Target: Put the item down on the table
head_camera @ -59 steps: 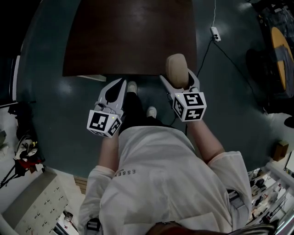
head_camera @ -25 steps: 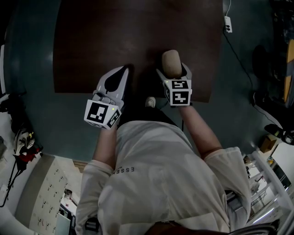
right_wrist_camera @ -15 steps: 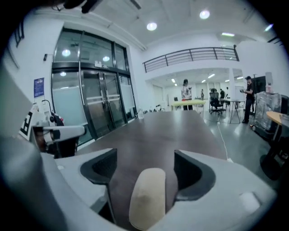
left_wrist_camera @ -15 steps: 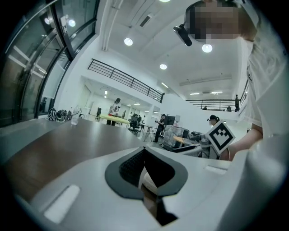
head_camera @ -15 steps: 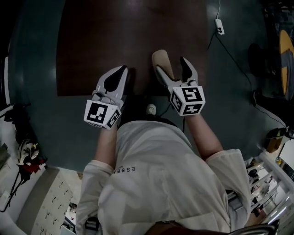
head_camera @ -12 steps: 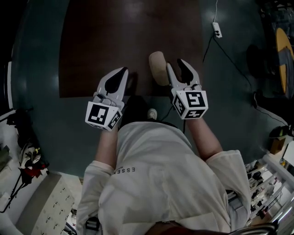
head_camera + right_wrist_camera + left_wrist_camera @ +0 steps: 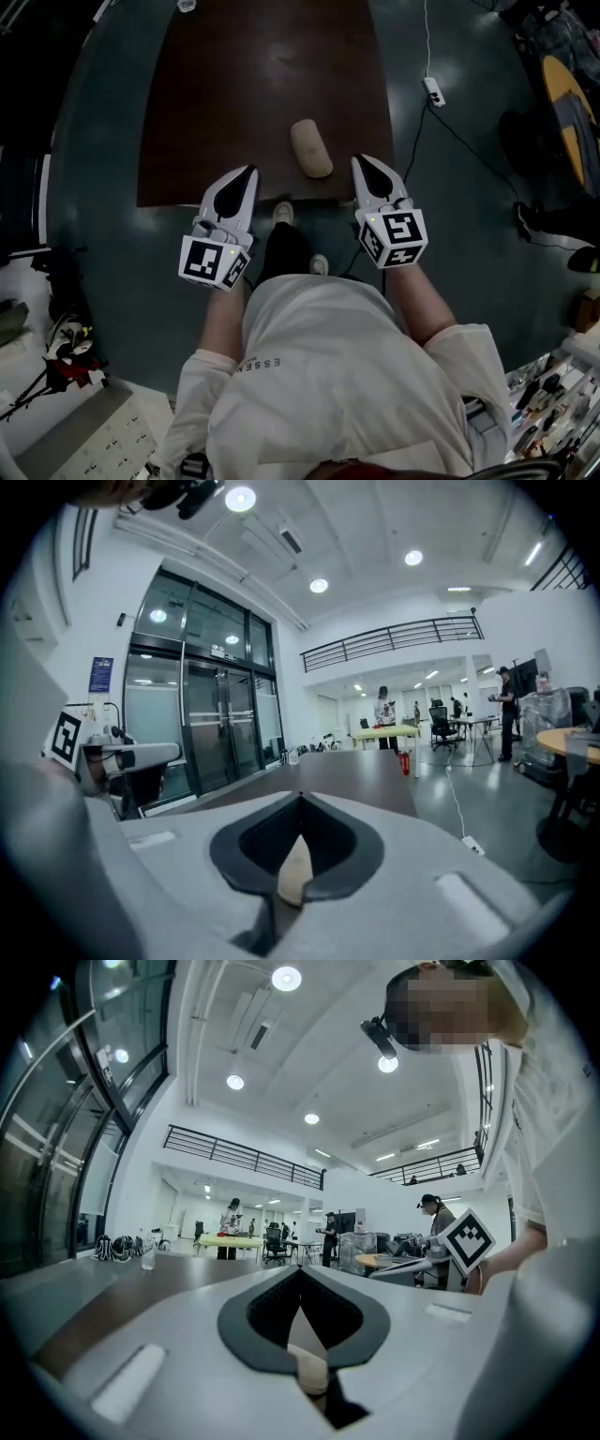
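Evidently set down already, the item (image 7: 311,148) is lying on the tabletop (image 7: 244,84), while the left gripper (image 7: 249,172) and the just-closed right gripper (image 7: 359,161) are hovering off its near edge, jaws shut on nothing.
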